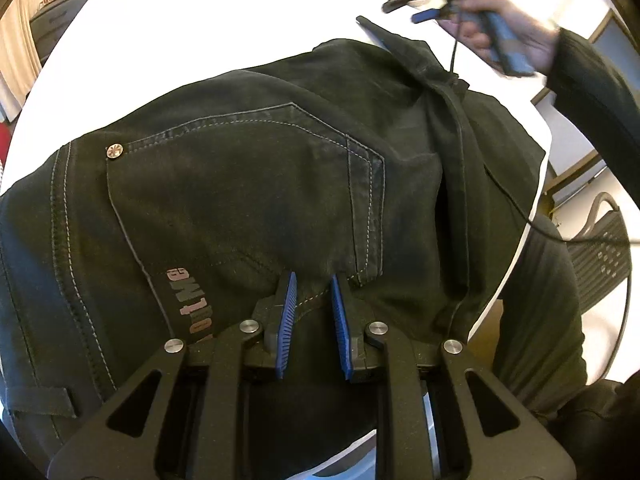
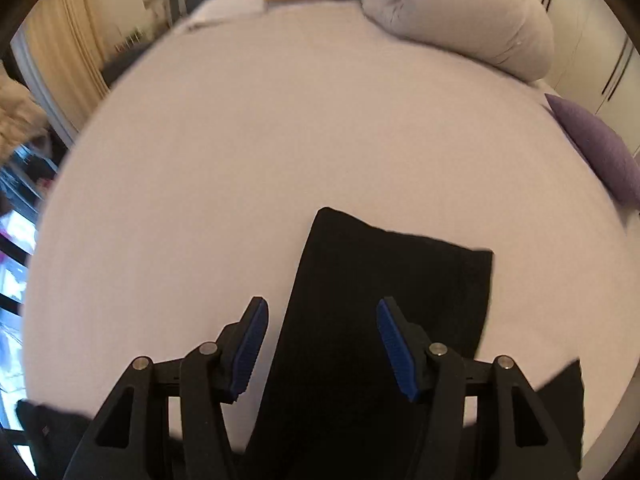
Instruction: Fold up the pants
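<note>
Black denim pants [image 1: 248, 184] lie on a white bed [image 2: 240, 152].
Left hand-held gripper [image 1: 313, 280] nearly closed, pinching nothing; right hand-held gripper [image 2: 322, 308] gapes: grasp both layers evenly.

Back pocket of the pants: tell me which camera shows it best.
Left wrist view: the back pocket fills the frame, stitching and rivet sharp. The right wrist view shows only plain black fabric of the pants, no pocket.
</note>
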`<move>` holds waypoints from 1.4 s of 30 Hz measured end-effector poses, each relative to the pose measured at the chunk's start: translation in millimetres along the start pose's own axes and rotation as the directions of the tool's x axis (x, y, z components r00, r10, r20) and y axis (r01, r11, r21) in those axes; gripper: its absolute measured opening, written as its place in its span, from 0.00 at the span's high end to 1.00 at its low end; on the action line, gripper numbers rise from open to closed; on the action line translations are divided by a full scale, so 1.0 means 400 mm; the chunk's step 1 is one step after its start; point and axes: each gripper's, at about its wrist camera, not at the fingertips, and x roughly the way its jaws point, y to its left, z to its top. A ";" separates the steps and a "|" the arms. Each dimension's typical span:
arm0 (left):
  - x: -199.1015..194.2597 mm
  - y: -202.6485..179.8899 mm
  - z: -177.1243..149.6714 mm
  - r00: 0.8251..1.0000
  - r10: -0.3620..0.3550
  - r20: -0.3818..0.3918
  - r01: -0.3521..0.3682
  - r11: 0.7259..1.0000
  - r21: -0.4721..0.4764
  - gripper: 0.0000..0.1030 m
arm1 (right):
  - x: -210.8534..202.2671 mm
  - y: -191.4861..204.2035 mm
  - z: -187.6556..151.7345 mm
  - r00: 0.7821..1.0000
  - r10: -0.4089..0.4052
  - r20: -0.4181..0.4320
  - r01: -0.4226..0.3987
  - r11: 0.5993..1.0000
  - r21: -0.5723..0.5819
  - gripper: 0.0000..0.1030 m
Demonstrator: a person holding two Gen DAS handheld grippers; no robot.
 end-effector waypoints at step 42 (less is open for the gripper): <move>0.032 -0.070 0.047 0.995 0.081 -0.055 -0.080 0.997 0.019 0.83 | -0.127 -0.802 -0.730 0.911 0.096 0.401 -0.411 0.292 0.864 0.93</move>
